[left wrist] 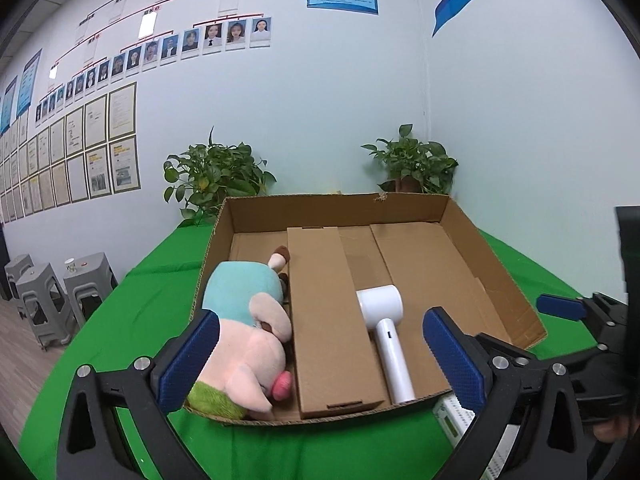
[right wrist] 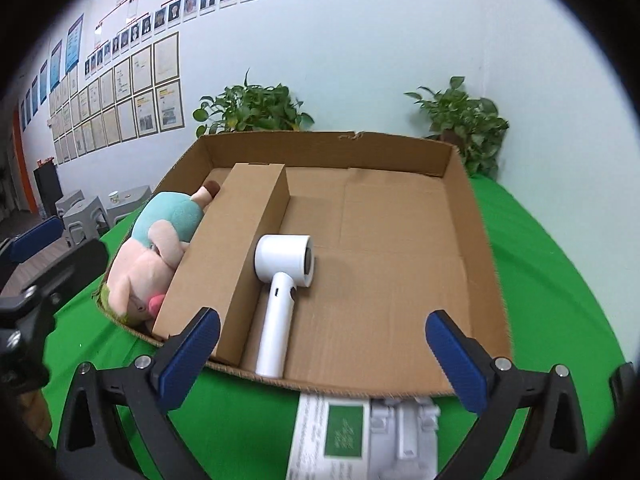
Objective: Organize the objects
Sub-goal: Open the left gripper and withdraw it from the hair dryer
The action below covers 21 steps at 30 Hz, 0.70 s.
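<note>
- Pale walls met in a corner behind the scene; the left wall carried rows of framed papers and small portrait photos, and two plants stood at the far edge.
- Green cloth covered the tabletop, and grey stools stood on the floor to its left.
- On the cloth sat a wide, shallow carton, open at the top.
- Inside it, a long closed box lay lengthwise, running from near to far and splitting off a narrow left section.
- A plush toy, pink with a teal top, lay in that left section, pressed between the carton's left wall and the box.
- A white dryer lay flat on the carton floor just right of the box, its handle toward the near wall and its round head farther in, the nozzle facing right.
- The right part of the carton floor was bare cardboard.
- Just outside the near wall, a white packet with a green label lay on the cloth.
- The left hand-held gripper hung over the carton's near edge with its blue pads spread wide and nothing between them pressed or held.
- The right hand-held gripper was likewise spread wide and empty, near the carton's near wall, clear of the dryer's handle.
</note>
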Available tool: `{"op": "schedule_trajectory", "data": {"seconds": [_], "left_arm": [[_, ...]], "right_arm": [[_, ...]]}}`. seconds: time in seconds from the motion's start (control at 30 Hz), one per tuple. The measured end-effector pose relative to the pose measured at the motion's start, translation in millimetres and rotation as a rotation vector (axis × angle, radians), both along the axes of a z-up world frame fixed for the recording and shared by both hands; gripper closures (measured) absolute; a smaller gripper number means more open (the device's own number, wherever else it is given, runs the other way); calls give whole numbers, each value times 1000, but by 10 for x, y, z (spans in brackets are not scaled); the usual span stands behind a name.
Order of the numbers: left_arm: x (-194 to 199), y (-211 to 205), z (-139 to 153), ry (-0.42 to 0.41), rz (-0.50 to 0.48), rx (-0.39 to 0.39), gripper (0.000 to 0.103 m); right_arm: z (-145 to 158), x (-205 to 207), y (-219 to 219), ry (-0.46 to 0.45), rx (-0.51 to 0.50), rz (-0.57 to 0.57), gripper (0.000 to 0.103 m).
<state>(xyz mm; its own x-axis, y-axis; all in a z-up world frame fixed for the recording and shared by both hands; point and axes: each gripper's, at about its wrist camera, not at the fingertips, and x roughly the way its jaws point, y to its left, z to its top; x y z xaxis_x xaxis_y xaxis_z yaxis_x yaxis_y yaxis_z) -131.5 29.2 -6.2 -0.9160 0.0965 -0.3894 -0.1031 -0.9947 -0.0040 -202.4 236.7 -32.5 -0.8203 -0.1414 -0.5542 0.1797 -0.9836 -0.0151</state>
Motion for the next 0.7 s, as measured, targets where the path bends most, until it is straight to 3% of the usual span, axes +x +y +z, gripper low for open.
{"op": "schedule_trajectory", "data": {"seconds": [0.7], "left_arm": [[431, 200, -17, 12, 33, 5, 1]], "right_arm": [[-102, 482, 16, 56, 28, -7, 1]]}}
